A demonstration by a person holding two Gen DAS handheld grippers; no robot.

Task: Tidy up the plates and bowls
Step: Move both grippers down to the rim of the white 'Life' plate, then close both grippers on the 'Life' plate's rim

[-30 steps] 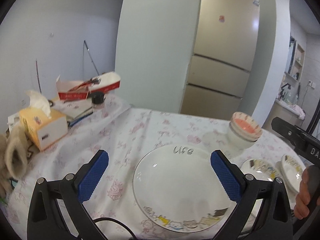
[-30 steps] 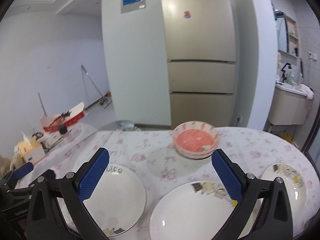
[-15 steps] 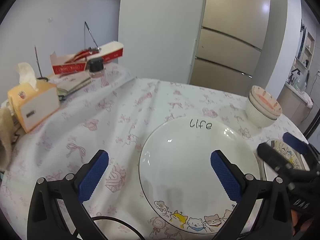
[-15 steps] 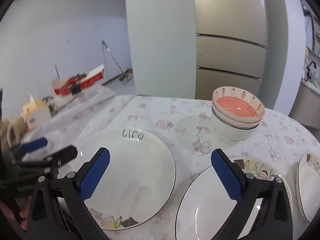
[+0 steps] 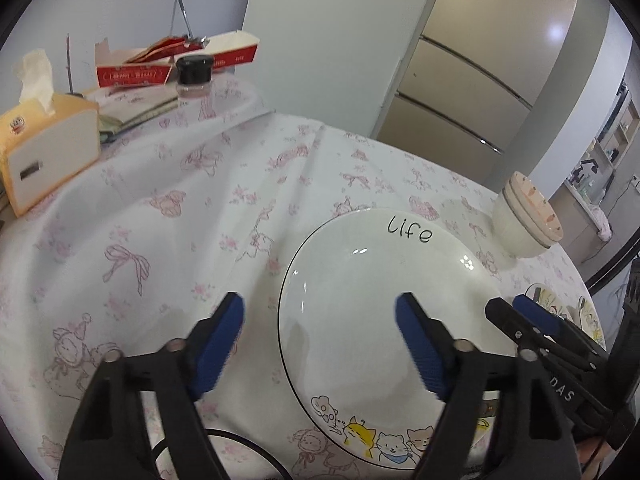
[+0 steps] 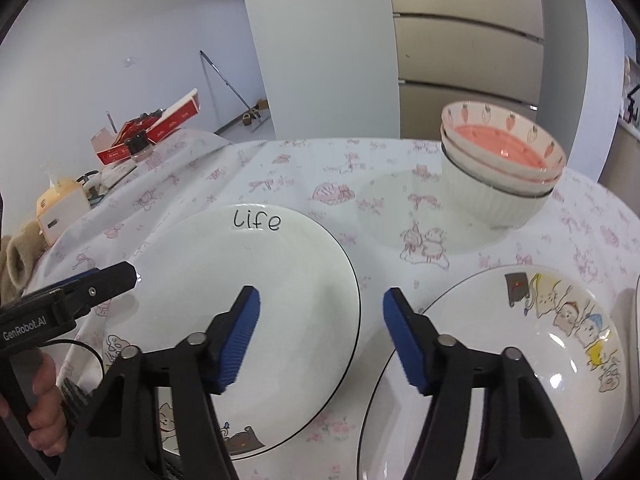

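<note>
Flowered tablecloth (image 5: 180,184) is carrying the "Life" plate (image 5: 380,304), lying just ahead of and below both grippers. Left gripper (image 5: 320,320) is straddling its left rim, right gripper (image 6: 320,308) its right rim; both are unclenched, gripping nothing, jaws just narrowing. Since a second ago, both have been dropping closer, the plate looming larger.

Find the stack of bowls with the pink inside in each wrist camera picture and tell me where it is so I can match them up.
Left wrist view: the stacked bowls sit at the right edge, beyond the plate's far rim.
Right wrist view: the stacked bowls sit upper right, pink inside showing.
Shared landmark: the "Life" plate, nearer the camera and left of the bowls in both views.
</note>
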